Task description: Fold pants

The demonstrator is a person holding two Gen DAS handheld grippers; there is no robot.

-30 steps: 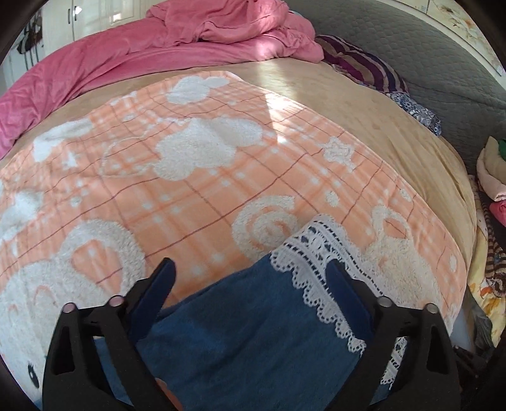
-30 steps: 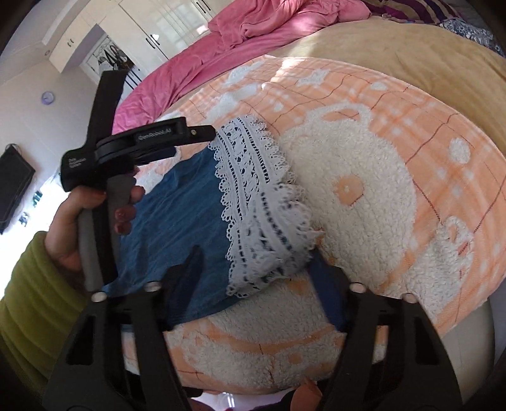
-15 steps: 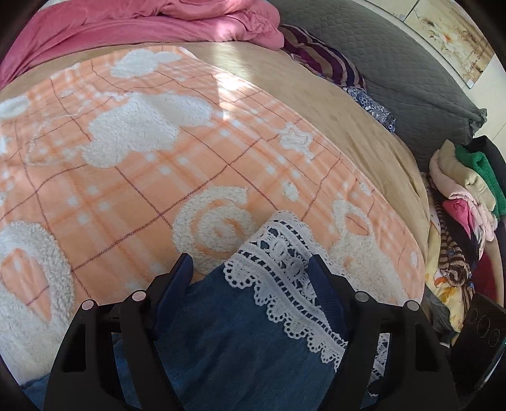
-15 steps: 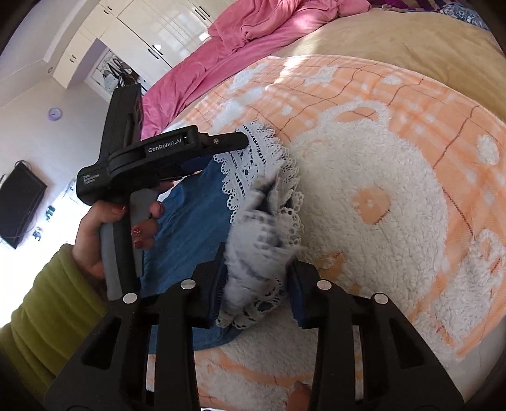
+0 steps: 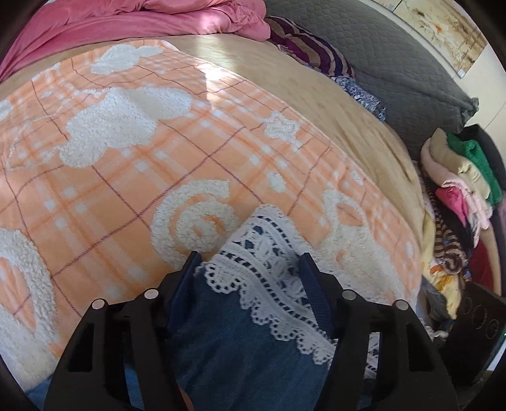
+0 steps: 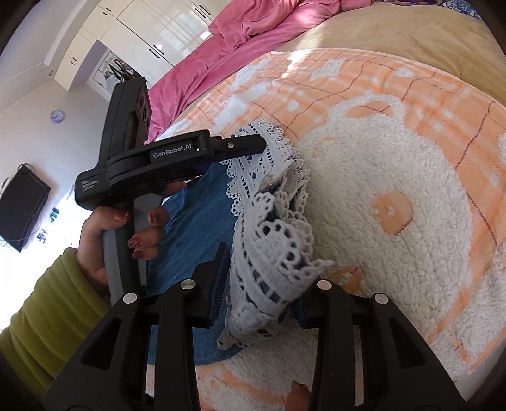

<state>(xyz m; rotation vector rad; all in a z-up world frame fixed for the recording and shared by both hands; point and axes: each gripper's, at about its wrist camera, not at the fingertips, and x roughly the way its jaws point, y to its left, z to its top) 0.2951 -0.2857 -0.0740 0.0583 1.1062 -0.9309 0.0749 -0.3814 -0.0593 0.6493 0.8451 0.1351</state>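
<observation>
A yellow-green sleeve is being seen at the left of the right wrist view, and the hand coming out of it is being wrapped around the grey grip of the left gripper. The jaws of that gripper are being closed on either side of the denim pants and their white lace hem; the cloth is being straddled, with the blue pads standing just beside it, and whether they are pressing on it yet cannot be told. The pants are being kept at the near edge of the orange checked blanket, which is being spread over the tan bed cover. Further right, the lace hem is being pinched into a raised bunch by the right gripper, its jaws being held tight on the folds. A pink duvet is being left heaped at the far edge of the bed, a grey quilted headboard is being shown beyond the far right corner, and a pile of clothes is being kept beside the bed's right edge
</observation>
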